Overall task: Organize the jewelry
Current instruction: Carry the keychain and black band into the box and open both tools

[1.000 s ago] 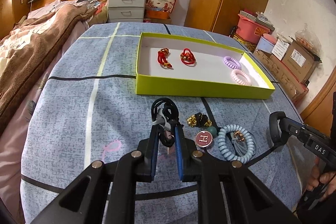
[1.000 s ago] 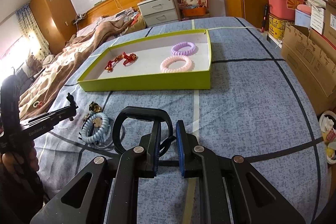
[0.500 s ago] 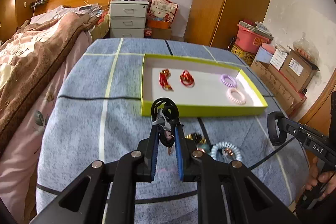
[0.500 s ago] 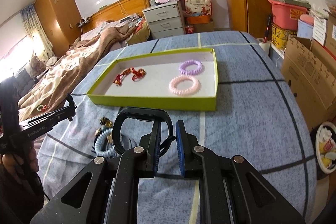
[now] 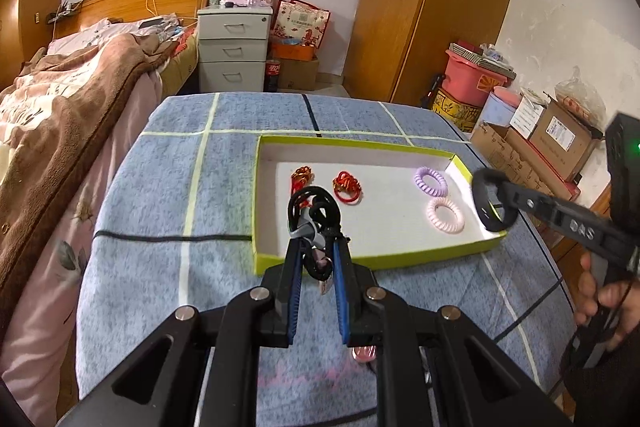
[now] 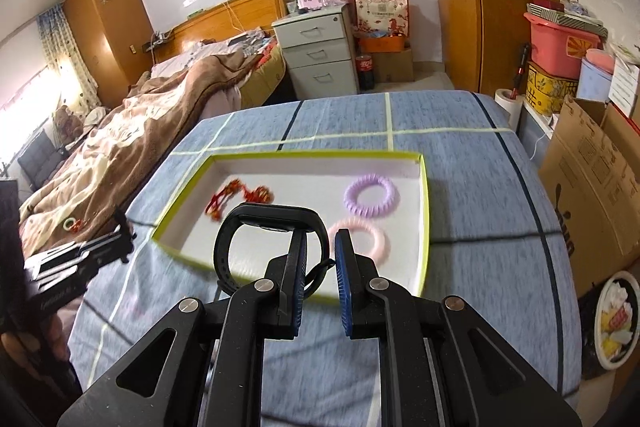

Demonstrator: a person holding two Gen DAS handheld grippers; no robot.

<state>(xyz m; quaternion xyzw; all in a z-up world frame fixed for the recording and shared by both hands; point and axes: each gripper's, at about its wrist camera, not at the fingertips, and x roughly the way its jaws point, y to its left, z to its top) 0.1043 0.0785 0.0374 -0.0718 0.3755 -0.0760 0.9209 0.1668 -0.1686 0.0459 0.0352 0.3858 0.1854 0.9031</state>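
Note:
A lime-green box with a white floor lies on the blue patterned cloth; it also shows in the right wrist view. Inside are two red knotted ornaments, a purple coil hair tie and a pink coil hair tie. My left gripper is shut on a black cord bracelet with a grey clasp, held above the box's near left corner. My right gripper is shut on a black wristband, held above the box's near edge; it also shows in the left wrist view.
A small pink item lies on the cloth under my left gripper. A bed with a brown blanket stands to the left. A grey drawer unit is behind, and cardboard boxes are at the right.
Both grippers have risen and moved forward with their items, from over the loose jewelry to over the box's near edge. The coil keychain and gold item have dropped out of view.

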